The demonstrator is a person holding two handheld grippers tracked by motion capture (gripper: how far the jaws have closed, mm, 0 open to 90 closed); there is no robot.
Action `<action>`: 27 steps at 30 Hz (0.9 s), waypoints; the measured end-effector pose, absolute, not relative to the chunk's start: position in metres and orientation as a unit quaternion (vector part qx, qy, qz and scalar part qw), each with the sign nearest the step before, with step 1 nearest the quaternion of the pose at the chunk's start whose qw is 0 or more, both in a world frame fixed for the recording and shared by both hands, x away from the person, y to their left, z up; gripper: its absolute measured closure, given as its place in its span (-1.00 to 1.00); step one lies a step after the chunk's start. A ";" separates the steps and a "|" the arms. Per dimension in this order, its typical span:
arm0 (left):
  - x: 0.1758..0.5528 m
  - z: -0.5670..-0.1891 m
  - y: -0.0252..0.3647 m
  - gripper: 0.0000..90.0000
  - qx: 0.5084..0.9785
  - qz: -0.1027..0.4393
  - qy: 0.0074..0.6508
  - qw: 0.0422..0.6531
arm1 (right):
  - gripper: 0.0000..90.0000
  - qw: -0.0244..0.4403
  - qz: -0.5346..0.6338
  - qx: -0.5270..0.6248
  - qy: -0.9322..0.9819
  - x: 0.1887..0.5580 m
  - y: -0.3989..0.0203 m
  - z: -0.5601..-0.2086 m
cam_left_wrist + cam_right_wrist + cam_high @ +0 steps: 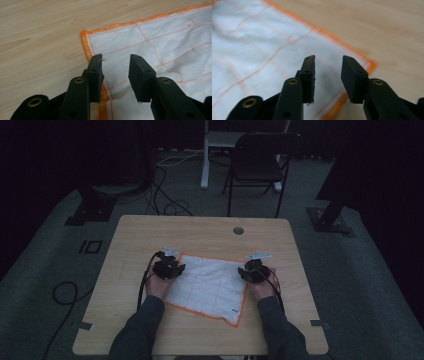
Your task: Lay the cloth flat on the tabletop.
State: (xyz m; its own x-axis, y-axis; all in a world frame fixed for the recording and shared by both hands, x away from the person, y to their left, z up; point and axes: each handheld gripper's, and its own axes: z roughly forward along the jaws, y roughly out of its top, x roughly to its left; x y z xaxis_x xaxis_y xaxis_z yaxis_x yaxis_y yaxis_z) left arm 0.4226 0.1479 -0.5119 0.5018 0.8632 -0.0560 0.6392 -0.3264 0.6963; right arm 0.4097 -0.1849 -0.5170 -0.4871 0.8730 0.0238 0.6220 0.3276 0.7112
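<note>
White cloth [207,287] with orange hem and grid is spread flat on the desk [150,235], both grippers [115,65] [327,65] released above its far corners; right gripper view is blurred.

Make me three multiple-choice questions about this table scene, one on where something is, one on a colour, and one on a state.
1. Where does the cloth lie?
A. flat on the table between the two grippers
B. draped over the chair
C. on the floor

2. What colour is the cloth's hem?
A. blue
B. orange
C. green

3. How do the right gripper's jaws stand?
A. clamped on the cloth
C. apart, gripping nothing
B. shut on a cup

Answers: 1 A, the high view shows it spread between the left gripper and the right one. 2 B, an orange border rims the white cloth. 3 C, the right gripper view shows a gap above the cloth.
</note>
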 end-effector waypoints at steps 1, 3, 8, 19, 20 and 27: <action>0.423 -0.512 0.148 0.43 0.797 0.165 0.471 0.339 | 0.38 0.180 0.339 0.469 0.796 0.405 -0.183 -0.519; 0.427 -0.516 0.144 0.43 0.801 0.160 0.471 0.333 | 0.32 0.168 0.342 0.461 0.802 0.396 -0.179 -0.521; 0.431 -0.524 0.139 0.45 0.809 0.153 0.469 0.319 | 0.21 0.137 0.359 0.440 0.812 0.372 -0.169 -0.525; 0.443 -0.528 0.141 0.53 0.807 0.150 0.480 0.308 | -0.04 0.132 0.338 0.397 0.843 0.343 -0.158 -0.536; 0.444 -0.528 0.143 0.54 0.806 0.149 0.482 0.309 | -0.06 0.131 0.336 0.396 0.844 0.343 -0.158 -0.536; 0.451 -0.528 0.149 0.56 0.800 0.151 0.493 0.309 | -0.12 0.143 0.324 0.381 0.854 0.340 -0.165 -0.536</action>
State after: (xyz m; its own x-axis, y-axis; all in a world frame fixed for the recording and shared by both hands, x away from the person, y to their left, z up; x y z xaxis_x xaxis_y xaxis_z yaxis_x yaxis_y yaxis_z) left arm 0.4506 0.1486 -0.5283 0.4691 0.8809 -0.0632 0.6948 -0.3240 0.6421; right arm 0.3404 -0.1652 -0.5360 -0.6696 0.7427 0.0028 0.5579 0.5005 0.6620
